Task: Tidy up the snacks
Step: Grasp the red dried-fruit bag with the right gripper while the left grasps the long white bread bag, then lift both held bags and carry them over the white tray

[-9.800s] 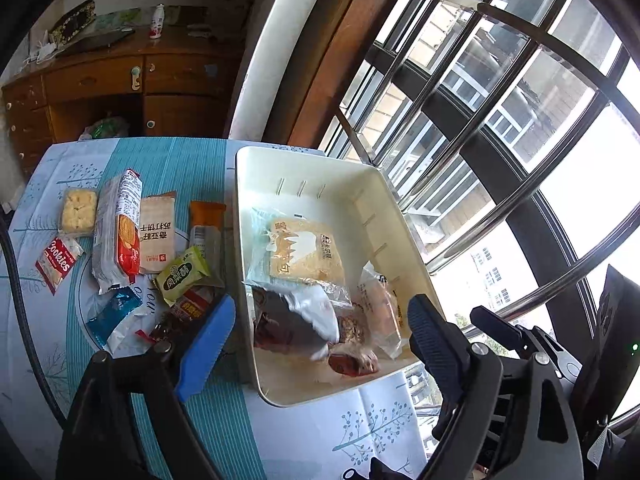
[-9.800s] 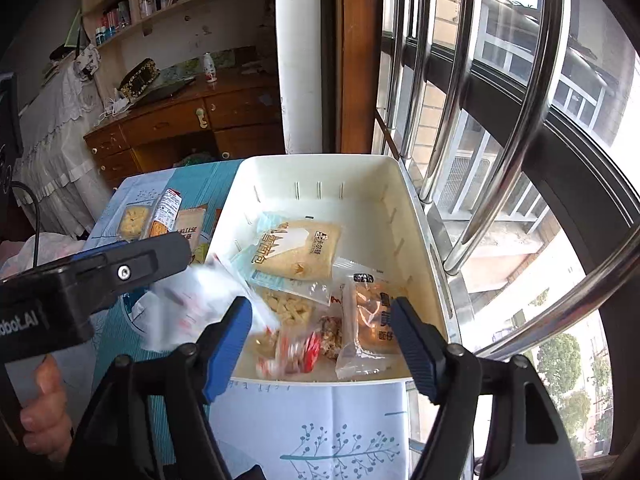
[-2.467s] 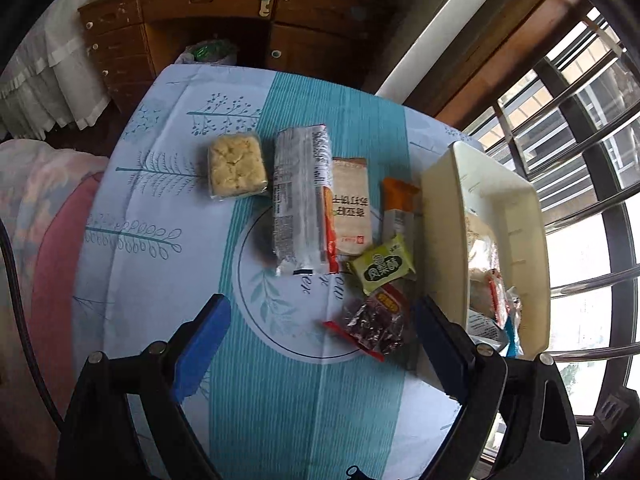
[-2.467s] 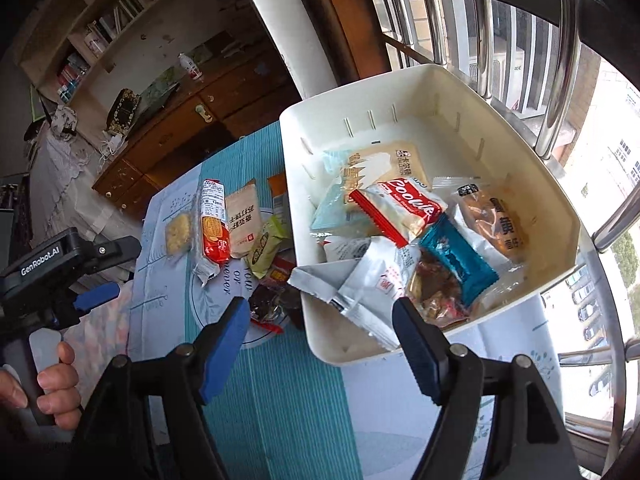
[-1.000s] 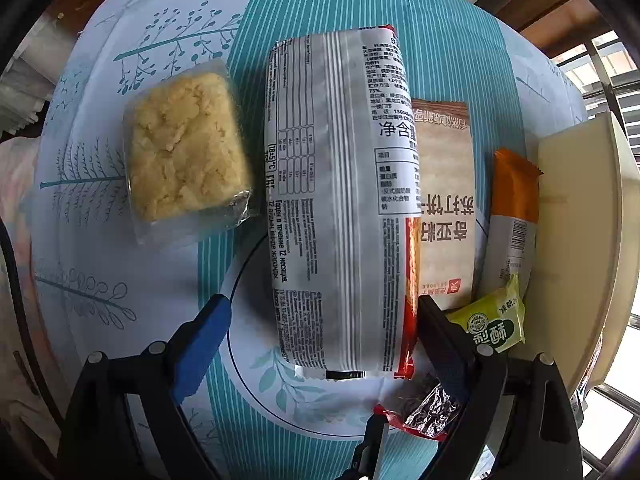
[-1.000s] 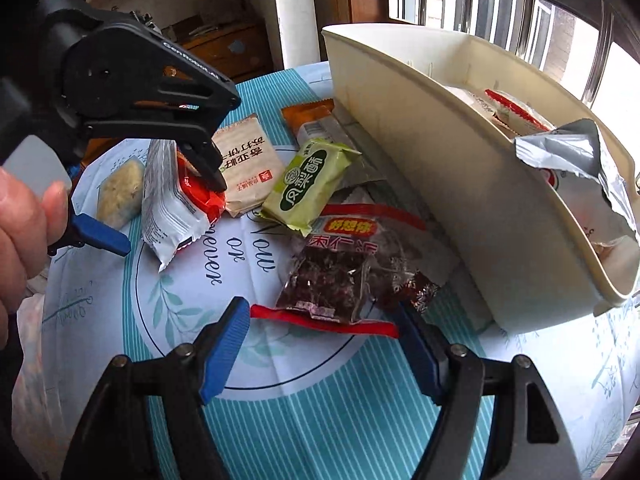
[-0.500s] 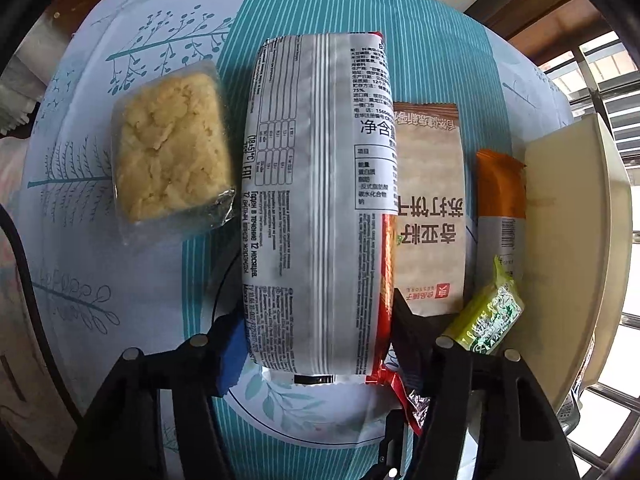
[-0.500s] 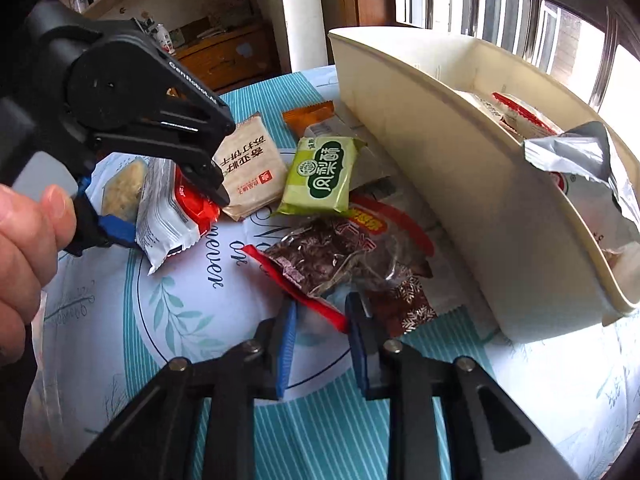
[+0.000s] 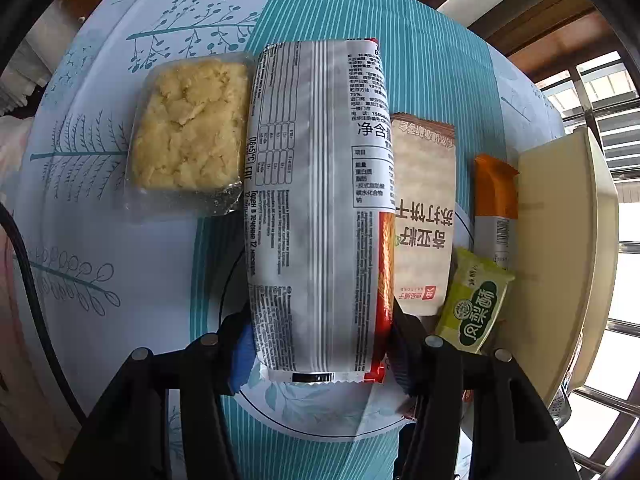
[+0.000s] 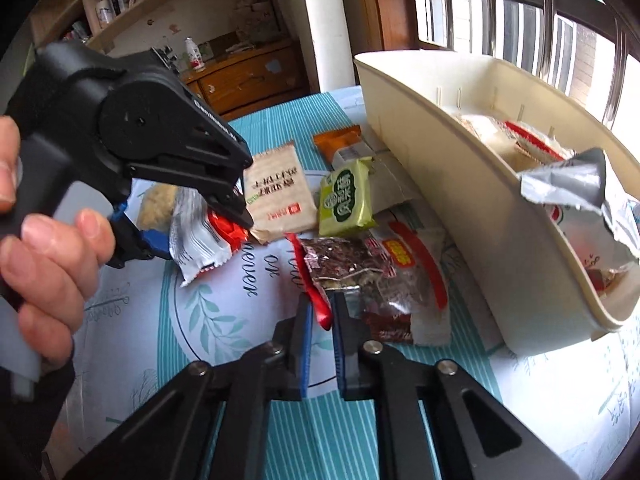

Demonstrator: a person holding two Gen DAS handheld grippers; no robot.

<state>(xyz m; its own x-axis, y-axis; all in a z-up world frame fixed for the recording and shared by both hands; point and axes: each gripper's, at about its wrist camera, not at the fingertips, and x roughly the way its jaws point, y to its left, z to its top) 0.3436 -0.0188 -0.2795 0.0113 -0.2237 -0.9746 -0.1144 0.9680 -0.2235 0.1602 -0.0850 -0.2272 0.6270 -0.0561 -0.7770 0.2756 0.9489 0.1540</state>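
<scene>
The worktop (image 9: 120,280) carries a cream tub (image 10: 480,208) of snacks at its window side. Beside it lies a long cracker pack (image 9: 316,200), its near end clamped by the left gripper (image 9: 320,356). The right gripper (image 10: 322,320) pinches the red edge of a dark sweet bag (image 10: 352,268), next to a green pastry packet (image 10: 346,198).

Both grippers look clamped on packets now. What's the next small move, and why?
Probably lift the right gripper toward the cream bin: it pinches the dark snack bag's red edge, bin adjacent. The left gripper grips the long cracker pack.
</scene>
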